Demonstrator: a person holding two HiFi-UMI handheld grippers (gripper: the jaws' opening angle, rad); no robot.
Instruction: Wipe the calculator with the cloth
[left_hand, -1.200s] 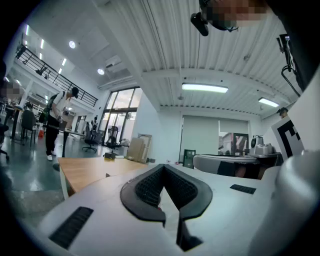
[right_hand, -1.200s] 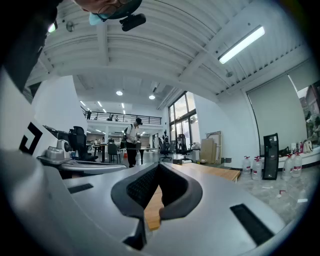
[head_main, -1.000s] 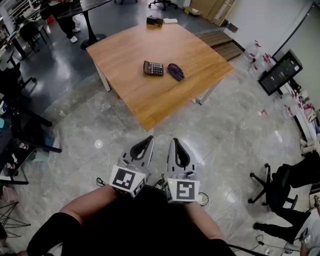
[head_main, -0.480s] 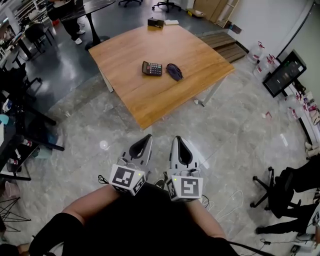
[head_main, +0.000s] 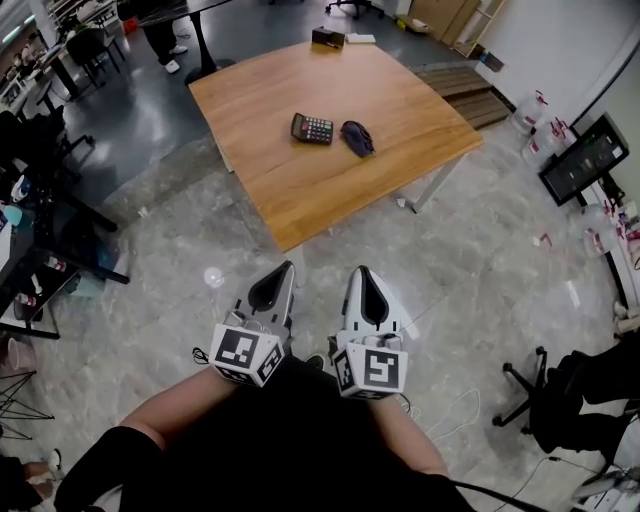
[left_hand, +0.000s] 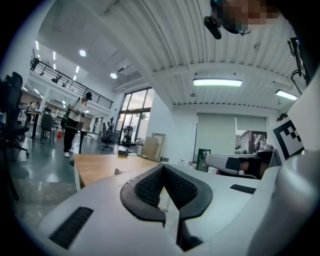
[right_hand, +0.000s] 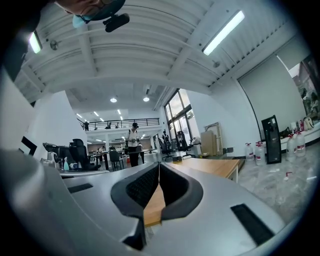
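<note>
Wooden table (head_main: 300, 190) held the calculator (head_main: 312, 129) with the cloth (head_main: 355, 138) just beside it, clear only in the head view. The 2 gripper views showed the tabletop nearly edge-on, with the left gripper (left_hand: 163, 167) and right gripper (right_hand: 159, 165) closed, empty, and well short of it.

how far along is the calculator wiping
Done: nothing visible yet. The cloth lies on the table beside the calculator, with no gripper near it. In hand: nothing; the left gripper and right gripper are shut and empty, held over the floor short of the table. Left: reach the table, pick up the cloth, wipe the calculator.
</note>
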